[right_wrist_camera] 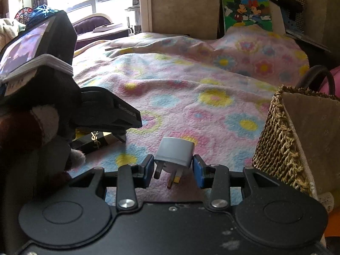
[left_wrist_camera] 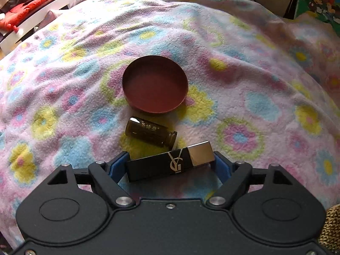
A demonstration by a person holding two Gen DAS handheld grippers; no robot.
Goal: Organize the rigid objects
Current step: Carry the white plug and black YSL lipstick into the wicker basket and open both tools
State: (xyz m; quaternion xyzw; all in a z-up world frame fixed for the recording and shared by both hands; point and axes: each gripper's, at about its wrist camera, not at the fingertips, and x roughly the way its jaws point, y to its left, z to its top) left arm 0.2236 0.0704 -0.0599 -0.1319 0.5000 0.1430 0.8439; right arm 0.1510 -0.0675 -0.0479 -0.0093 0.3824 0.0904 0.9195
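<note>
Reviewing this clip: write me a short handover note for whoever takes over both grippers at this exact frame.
Left gripper: jaws at either end of the black lipstick case, gripped lengthwise.
Right gripper: shut on the grey plug adapter, prongs pointing toward the camera.
On the flowered blanket: the red round dish, empty, and a dark glass vial lying on its side just in front of it. A woven basket stands to the right.
Done: nothing visibly placed yet.
Left: place the case and adapter, then the vial.

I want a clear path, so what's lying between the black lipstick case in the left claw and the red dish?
A dark glass vial lies on its side between the lipstick case and the red dish, on the blanket. The left wrist view shows it.
</note>
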